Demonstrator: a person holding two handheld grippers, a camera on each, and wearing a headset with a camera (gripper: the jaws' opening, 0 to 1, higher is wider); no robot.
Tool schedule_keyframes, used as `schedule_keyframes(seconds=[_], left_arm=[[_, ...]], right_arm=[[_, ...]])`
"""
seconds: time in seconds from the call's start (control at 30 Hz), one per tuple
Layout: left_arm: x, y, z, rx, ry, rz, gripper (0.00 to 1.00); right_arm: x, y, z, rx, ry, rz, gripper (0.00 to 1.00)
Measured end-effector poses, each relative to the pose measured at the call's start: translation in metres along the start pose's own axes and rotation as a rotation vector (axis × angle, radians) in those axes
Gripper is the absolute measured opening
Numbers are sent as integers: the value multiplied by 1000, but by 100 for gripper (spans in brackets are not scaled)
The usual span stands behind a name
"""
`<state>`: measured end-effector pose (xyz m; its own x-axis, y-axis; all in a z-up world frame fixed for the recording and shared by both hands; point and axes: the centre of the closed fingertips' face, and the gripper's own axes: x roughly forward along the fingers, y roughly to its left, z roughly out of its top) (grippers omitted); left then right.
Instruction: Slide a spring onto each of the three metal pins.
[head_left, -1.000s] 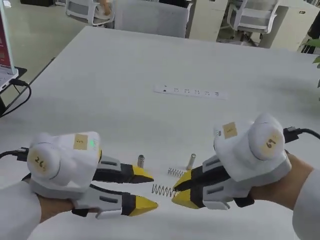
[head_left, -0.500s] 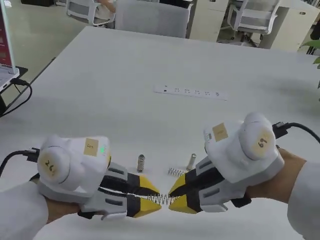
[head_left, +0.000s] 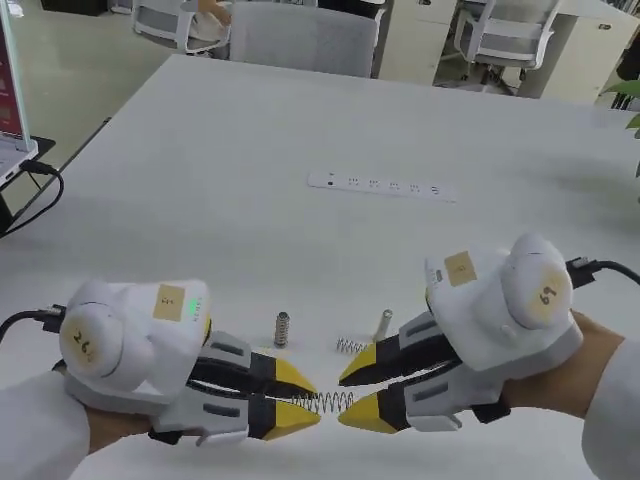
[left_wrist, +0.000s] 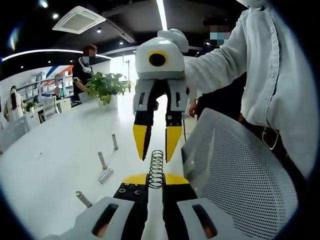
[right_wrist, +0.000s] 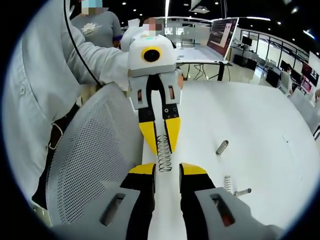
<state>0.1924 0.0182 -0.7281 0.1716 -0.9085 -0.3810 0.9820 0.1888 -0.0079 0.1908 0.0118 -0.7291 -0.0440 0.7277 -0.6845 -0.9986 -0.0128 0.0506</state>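
One white table (head_left: 300, 130), grey chair (head_left: 300, 35) at its far edge: left tongs (head_left: 316, 402) pinch a spring (head_left: 333, 402), right tongs (head_left: 342, 400) parted.

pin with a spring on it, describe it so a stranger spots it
On the white table, look just beyond the left gripper and right gripper. The pin with a spring stands left of a loose spring and a bare pin; it alone wears coils.

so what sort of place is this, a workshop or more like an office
More like an open-plan office, possibly a lab space: a long white table with a power strip on it, office chairs at the desks beyond, and a potted plant under ceiling strip lights.
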Motion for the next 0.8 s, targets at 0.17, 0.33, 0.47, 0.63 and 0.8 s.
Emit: schedule_keyframes(seconds=[0.17,0.33,0.47,0.63,0.8], left_arm=[[-2,1,3,-17,-25,6,2],[-1,0,1,-15,-20,3,2],[0,0,1,-13,-12,0,2],[2,-2,-3,-8,2,0,2],[5,-3,-7,-8,16,-1,2]], right_arm=[[1,3,-2,23,-20,-3,13],[0,2,2,27,-31,-16,7],[-2,3,4,25,-24,-18,7],[-3,4,7,12,-16,-18,7],[-3,6,11,0,-12,-15,7]])
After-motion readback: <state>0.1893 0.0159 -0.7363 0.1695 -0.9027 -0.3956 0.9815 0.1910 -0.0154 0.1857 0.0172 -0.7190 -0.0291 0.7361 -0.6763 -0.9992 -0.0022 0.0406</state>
